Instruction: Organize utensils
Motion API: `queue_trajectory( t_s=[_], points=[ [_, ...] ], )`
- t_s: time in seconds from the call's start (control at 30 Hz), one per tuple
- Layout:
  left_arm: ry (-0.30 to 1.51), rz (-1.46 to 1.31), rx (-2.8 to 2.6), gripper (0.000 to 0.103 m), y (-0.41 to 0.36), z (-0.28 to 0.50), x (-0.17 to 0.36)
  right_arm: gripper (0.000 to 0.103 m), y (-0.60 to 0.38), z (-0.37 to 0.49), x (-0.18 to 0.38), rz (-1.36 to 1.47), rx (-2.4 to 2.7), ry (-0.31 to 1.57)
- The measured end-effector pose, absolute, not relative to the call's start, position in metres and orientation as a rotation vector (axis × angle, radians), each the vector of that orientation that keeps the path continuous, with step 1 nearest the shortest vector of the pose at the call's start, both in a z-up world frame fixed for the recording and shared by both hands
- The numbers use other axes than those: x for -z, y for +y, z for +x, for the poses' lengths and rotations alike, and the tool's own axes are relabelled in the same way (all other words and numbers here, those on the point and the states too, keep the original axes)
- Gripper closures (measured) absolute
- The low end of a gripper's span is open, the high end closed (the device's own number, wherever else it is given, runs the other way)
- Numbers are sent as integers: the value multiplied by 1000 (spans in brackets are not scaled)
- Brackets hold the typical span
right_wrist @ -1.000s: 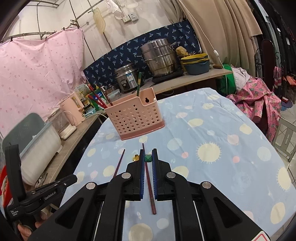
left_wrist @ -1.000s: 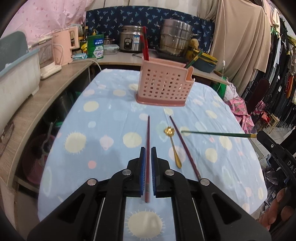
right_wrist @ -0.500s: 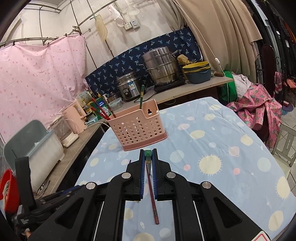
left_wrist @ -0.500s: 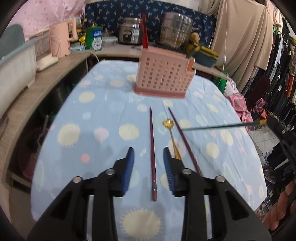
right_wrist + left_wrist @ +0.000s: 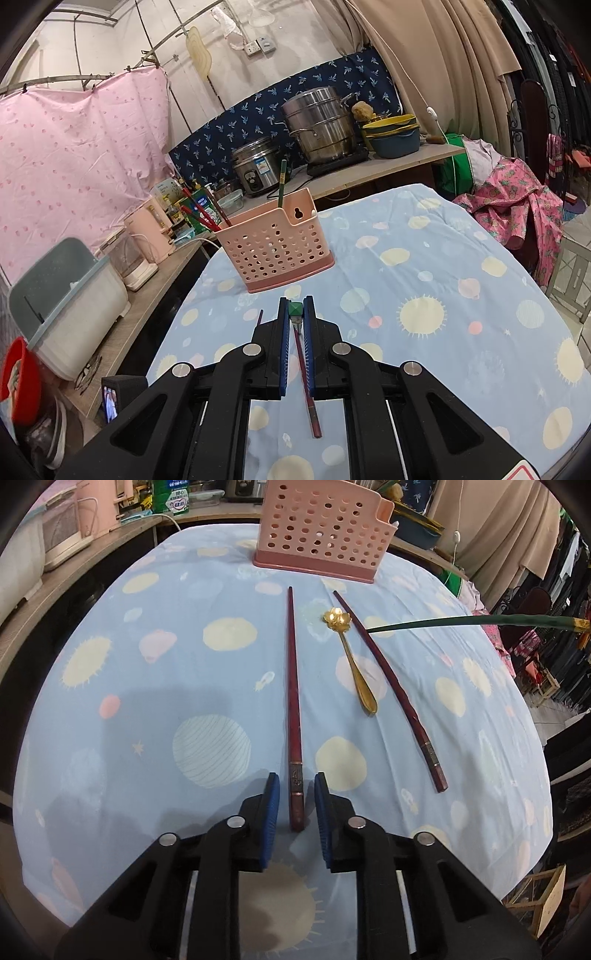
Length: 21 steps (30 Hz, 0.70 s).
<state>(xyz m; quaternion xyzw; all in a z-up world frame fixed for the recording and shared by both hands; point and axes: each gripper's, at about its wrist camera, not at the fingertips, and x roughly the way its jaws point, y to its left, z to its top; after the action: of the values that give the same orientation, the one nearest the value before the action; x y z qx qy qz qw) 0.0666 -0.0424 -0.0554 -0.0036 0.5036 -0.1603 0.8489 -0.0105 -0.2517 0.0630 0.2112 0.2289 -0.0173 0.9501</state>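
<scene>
Left of the two hand-held tools, the left gripper (image 5: 294, 794) sits low over the near edge of the table (image 5: 110, 686) with its blue-padded jaws parted, straddling the butt end of a dark red wooden chopstick (image 5: 293, 686) without pinching it. That chopstick lies flat on the pale blue spotted tablecloth, and its long axis runs almost straight away from the gripper toward the pink perforated plastic utensil basket (image 5: 325, 531) at the far edge. So the coming move appears to turn on one thing: stick and jaw gap are in line, and the fingers need only close across the thick end. This gripper is clearly the nearer one to it.

Just right of that chopstick lies a small gold spoon with a flower-shaped bowl (image 5: 352, 661), bowl toward the basket. Right of the spoon lies a second dark red chopstick (image 5: 391, 690), angled, its thin tip near the basket and its thick end toward the near right edge.

Further right, the right gripper (image 5: 296, 312) hangs raised above the table, clamped on a slim green chopstick (image 5: 472, 622) held crosswise, whose thin tip reaches toward the spoon's bowl. From the right wrist view the basket stands ahead and slightly left, already holding red chopsticks (image 5: 205, 214) and one green chopstick (image 5: 282, 182).
</scene>
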Motion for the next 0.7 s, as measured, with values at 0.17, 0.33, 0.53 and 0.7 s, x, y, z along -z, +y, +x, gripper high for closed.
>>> queue_trajectory(
  t_s=[0.17, 0.33, 0.53, 0.7],
  points=[
    [1065, -12, 340, 96, -40, 67, 54, 96, -250, -11, -58, 436, 33, 476],
    [1039, -35, 353, 96, -35, 63, 39, 96, -249, -13, -59, 433, 31, 477],
    [937, -72, 363, 96, -22, 62, -4, 96, -251, -14, -69, 423, 33, 454],
    [839, -94, 365, 96, -14, 67, -45, 96, -253, -12, -79, 414, 29, 427]
  ],
)
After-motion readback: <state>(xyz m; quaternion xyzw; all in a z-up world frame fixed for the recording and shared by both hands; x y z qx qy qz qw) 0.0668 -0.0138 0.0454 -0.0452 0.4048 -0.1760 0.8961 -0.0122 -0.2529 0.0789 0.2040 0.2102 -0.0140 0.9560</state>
